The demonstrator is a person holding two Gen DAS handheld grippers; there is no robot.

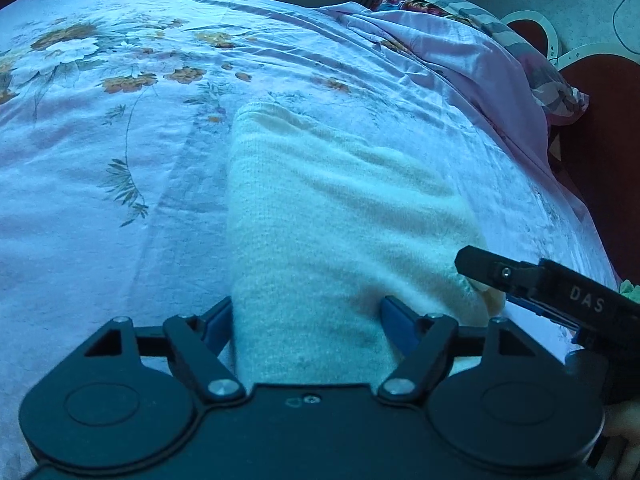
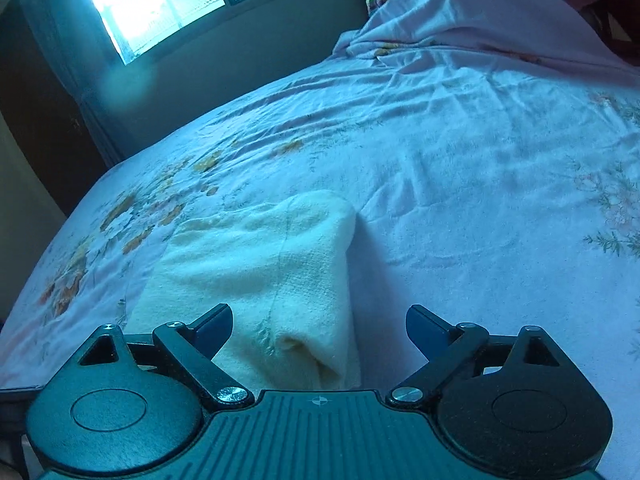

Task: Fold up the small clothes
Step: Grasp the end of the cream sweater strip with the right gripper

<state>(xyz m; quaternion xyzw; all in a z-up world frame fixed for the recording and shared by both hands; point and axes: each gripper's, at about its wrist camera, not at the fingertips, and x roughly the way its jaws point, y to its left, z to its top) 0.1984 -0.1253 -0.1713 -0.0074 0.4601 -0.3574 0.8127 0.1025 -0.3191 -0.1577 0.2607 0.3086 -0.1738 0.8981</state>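
Note:
A white knitted garment (image 1: 328, 216) lies folded into a long strip on the floral bedsheet (image 1: 120, 160). My left gripper (image 1: 308, 320) is open, its two fingers spread either side of the garment's near end. My right gripper (image 2: 320, 328) is open too, straddling the garment's near right corner (image 2: 304, 344); the garment (image 2: 256, 264) stretches away to the left. The right gripper's finger (image 1: 492, 272) shows in the left wrist view, at the garment's right near edge.
A rumpled pink sheet and patterned pillow (image 1: 460, 40) lie at the bed's far right. A red floor with white rings (image 1: 592, 92) lies beyond the right edge. A bright window (image 2: 160, 4) and wall stand behind the bed.

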